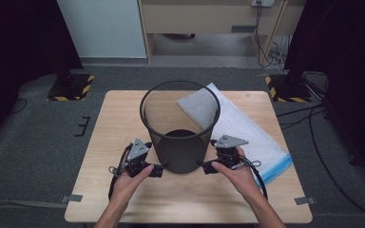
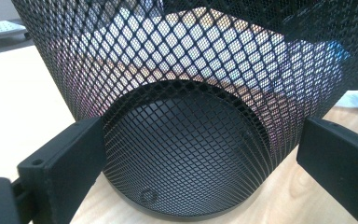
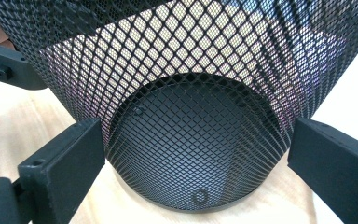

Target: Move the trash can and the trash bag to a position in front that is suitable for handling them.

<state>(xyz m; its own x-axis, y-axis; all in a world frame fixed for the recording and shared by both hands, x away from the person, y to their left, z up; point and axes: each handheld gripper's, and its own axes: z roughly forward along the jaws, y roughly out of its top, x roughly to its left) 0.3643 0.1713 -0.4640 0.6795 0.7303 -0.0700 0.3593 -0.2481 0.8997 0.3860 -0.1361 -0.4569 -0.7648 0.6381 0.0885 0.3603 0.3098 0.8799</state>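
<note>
A black mesh wastebasket (image 1: 180, 142) stands upright in the middle of the wooden table (image 1: 119, 118). My left gripper (image 1: 159, 170) sits low at the basket's left side and my right gripper (image 1: 206, 166) at its right side, both pointing inward at the base. In the left gripper view the open jaws of my left gripper (image 2: 200, 140) straddle the basket's round base (image 2: 182, 186). The right gripper view has my right gripper (image 3: 196, 140) open the same way around the base (image 3: 191, 182). Neither is closed on the mesh.
A clear plastic bag with a blue edge (image 1: 261, 142) lies on the table behind and right of the basket, with a white foam sheet (image 1: 197, 107) on its far end. Cables trail from both grippers. Dark stands and floor cables surround the table.
</note>
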